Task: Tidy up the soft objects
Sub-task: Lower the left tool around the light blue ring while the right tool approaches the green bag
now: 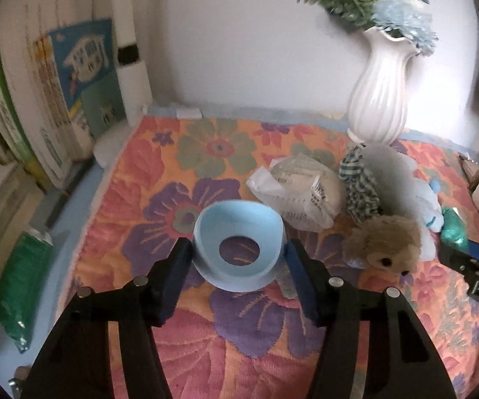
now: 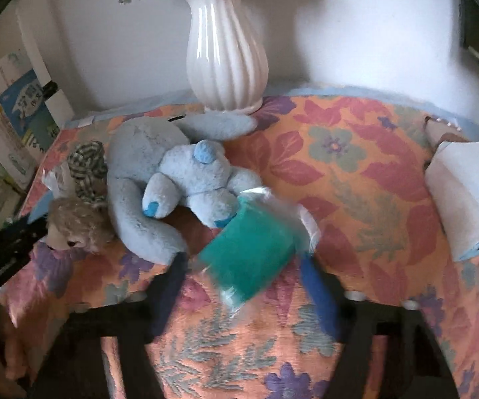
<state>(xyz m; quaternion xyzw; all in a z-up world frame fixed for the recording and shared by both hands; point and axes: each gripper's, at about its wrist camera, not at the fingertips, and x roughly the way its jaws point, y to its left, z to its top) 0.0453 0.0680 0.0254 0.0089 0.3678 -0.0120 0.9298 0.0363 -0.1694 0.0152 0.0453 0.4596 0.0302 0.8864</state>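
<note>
My left gripper (image 1: pixel 239 249) is shut on a soft light-blue ring-shaped cup (image 1: pixel 239 249) and holds it above the floral cloth (image 1: pixel 173 173). My right gripper (image 2: pixel 242 259) is shut on a teal item in a clear plastic bag (image 2: pixel 249 252), just in front of the pale blue plush toy (image 2: pixel 193 173). A brown fuzzy plush (image 1: pixel 385 242) lies right of the cup; it also shows in the right wrist view (image 2: pixel 76 222). A striped cloth (image 1: pixel 359 183) and a bagged white item (image 1: pixel 302 186) lie behind.
A white ribbed vase (image 2: pixel 226 53) with blue flowers stands at the back by the wall. Books (image 1: pixel 56 99) lean at the left. A green packet (image 1: pixel 23 286) lies off the cloth at the left. A tissue pack (image 2: pixel 462 193) sits at the right edge.
</note>
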